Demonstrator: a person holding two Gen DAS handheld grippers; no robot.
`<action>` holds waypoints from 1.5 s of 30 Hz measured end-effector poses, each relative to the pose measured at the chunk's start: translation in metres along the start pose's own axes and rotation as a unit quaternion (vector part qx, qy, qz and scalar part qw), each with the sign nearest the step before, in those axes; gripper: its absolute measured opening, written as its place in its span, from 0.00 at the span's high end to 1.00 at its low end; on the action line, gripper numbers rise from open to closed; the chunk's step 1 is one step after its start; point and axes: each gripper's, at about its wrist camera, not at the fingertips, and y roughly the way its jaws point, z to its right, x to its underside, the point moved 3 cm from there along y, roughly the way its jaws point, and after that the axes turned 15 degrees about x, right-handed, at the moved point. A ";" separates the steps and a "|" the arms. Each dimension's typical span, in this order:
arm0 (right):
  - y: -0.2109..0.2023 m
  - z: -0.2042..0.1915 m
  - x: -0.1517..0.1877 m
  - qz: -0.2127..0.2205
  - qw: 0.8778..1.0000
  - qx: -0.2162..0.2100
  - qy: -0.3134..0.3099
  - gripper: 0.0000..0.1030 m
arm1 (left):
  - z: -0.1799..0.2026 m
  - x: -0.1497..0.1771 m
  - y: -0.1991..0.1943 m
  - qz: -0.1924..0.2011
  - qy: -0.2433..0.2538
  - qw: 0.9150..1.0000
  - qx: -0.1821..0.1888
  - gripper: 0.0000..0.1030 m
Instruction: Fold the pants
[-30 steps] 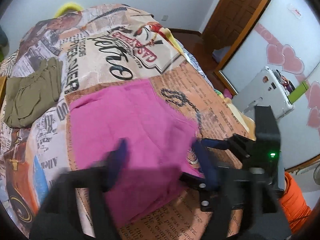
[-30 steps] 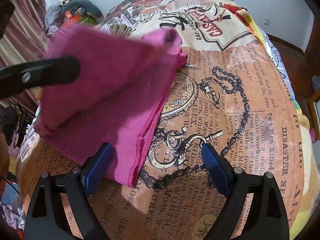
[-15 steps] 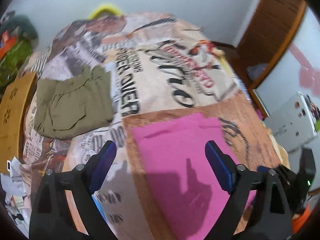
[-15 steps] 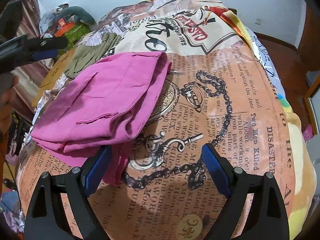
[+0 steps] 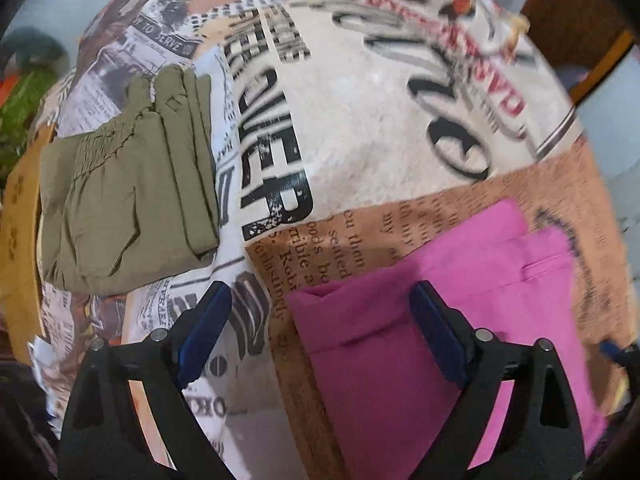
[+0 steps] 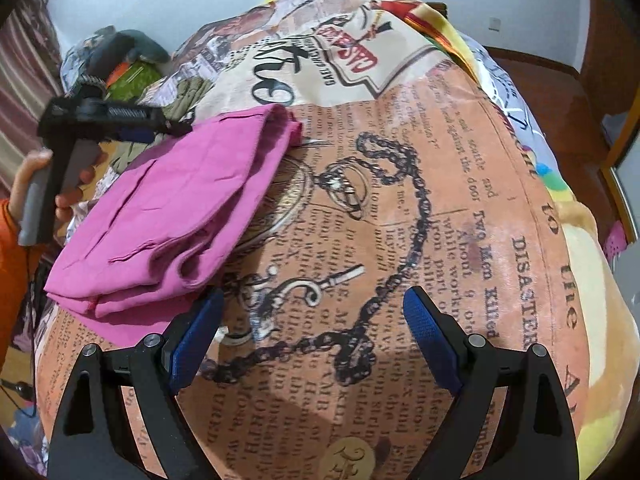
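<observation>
Pink pants (image 5: pixel 460 300) lie folded in layers on the newspaper-print bedspread (image 5: pixel 360 140). My left gripper (image 5: pixel 320 332) points down over their left edge. Its jaws are opening, and the pants' corner shows below the gap with no pad pressing on it. In the right wrist view the same pink pants (image 6: pixel 180 208) sit at the left. My right gripper (image 6: pixel 312 340) stands open over bare bedspread (image 6: pixel 400 240) beside them, holding nothing. A hand (image 6: pixel 40 176) holds the left gripper (image 6: pixel 168 126) above the pants' far side.
Folded olive pants (image 5: pixel 128 200) rest at the left of the bed, also visible as olive pants (image 6: pixel 188 92) behind the pink ones. A brown board (image 5: pixel 20 220) lies past the bed's left edge. A wooden door (image 5: pixel 568 12) stands at the back right.
The left gripper has let go of the pink cloth, swung left and tipped downward with wider jaws. The pink pants now lie folded over. The right gripper has shifted slightly.
</observation>
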 end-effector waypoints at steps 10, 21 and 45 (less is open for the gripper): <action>-0.010 0.004 -0.005 0.012 1.000 0.005 0.007 0.14 | -0.007 0.034 -0.009 0.015 0.072 0.996 -0.055 0.02; -0.045 -0.015 -0.006 0.042 0.999 -0.005 -0.008 0.14 | -0.035 0.106 -0.070 0.046 0.059 0.993 -0.090 0.02; -0.033 -0.097 0.024 -0.008 0.996 -0.062 -0.066 0.14 | -0.028 0.208 -0.130 0.098 0.030 0.995 0.016 0.03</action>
